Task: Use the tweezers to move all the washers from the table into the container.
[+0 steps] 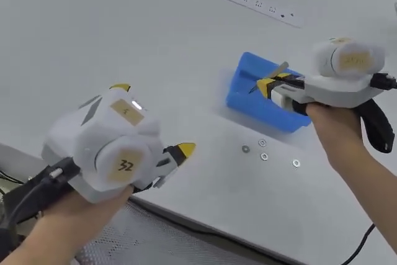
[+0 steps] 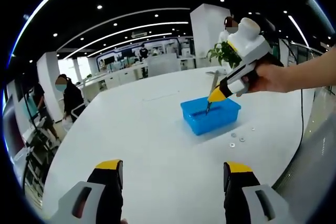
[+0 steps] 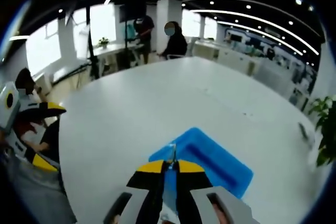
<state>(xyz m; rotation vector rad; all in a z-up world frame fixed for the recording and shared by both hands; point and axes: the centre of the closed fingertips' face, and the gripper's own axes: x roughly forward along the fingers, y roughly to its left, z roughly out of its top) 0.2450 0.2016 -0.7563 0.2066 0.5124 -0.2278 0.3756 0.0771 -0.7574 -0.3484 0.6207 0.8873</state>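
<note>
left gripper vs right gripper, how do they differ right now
The left gripper has its jaws wide apart and holds nothing; the right gripper is shut on the tweezers. The left gripper sits by the table's near edge, while the right gripper is over the blue container, tweezers pointing into it. Both are hand-held, white with yellow-tipped jaws.

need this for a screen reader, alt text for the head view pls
The right gripper, shut on tweezers, holds their tips over a blue container on a white table; four washers lie beside it. The left gripper hovers open, nearer the person.
</note>
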